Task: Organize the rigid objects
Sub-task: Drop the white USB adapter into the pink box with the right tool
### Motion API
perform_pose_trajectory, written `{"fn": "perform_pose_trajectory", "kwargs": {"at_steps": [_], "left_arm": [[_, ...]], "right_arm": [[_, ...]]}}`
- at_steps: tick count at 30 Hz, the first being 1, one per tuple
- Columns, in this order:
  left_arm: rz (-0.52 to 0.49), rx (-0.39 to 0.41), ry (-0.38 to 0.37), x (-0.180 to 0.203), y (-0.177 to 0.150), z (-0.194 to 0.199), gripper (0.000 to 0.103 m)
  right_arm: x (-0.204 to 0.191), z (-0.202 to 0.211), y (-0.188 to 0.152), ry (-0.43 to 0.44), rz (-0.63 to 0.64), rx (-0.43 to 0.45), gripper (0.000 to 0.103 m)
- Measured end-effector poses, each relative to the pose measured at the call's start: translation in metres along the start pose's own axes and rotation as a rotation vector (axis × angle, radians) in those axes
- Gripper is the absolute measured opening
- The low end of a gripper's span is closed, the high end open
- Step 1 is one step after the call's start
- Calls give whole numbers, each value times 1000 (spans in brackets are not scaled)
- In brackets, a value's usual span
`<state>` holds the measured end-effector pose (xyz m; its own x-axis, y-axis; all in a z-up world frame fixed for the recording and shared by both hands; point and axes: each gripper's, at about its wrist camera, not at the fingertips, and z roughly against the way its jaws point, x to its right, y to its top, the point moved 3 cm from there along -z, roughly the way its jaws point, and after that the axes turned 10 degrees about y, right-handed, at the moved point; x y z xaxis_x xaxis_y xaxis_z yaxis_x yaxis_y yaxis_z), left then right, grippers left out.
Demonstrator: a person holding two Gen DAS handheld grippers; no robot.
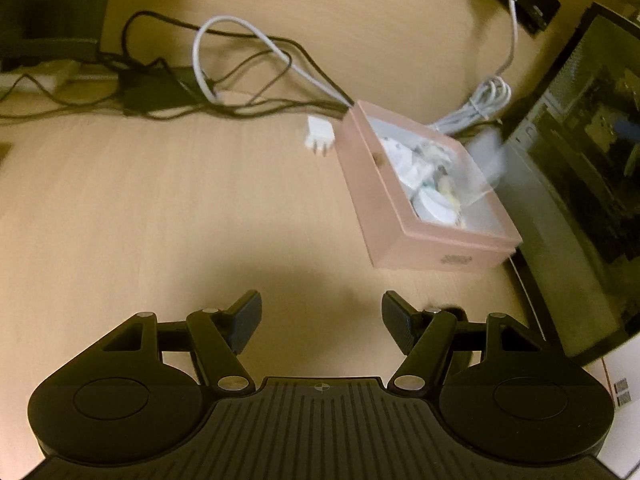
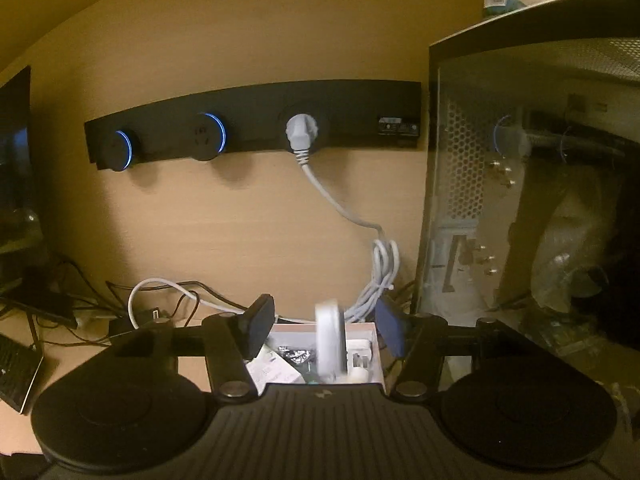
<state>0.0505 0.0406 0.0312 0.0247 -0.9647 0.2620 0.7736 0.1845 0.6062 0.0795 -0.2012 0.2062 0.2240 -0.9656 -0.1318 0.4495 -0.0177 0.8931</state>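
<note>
A pink open box (image 1: 384, 208) sits on the wooden desk at the right, holding white round items and small bits. A white plug adapter (image 1: 319, 138) lies just left of it. My left gripper (image 1: 322, 322) is open and empty, low over the bare desk, short of the box. In the right wrist view the same box (image 2: 370, 334) lies directly below my right gripper (image 2: 326, 330), which is open. A white round disc (image 2: 330, 340), blurred and on edge, is between the fingers without touching them, over the box.
A tangle of black and white cables (image 1: 224, 72) lies behind the box. A glass-sided computer case (image 2: 532, 200) stands close on the right. A black socket strip (image 2: 256, 124) with a grey plug (image 2: 301, 131) is on the back wall. A monitor edge is at left.
</note>
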Motion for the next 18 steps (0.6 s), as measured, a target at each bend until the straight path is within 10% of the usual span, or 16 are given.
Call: {"fn": "perform_pose_trajectory", "kwargs": {"at_steps": [11, 14, 18], "left_arm": [[16, -11, -61, 23, 124, -106, 71], [48, -28, -55, 31, 155, -139, 26], [32, -6, 39, 41, 180, -171, 20]], "right_arm": [[-14, -9, -145, 32, -4, -320, 63], [-13, -1, -165, 46, -57, -357, 63], [-13, 5, -184, 13, -45, -378, 63]]}}
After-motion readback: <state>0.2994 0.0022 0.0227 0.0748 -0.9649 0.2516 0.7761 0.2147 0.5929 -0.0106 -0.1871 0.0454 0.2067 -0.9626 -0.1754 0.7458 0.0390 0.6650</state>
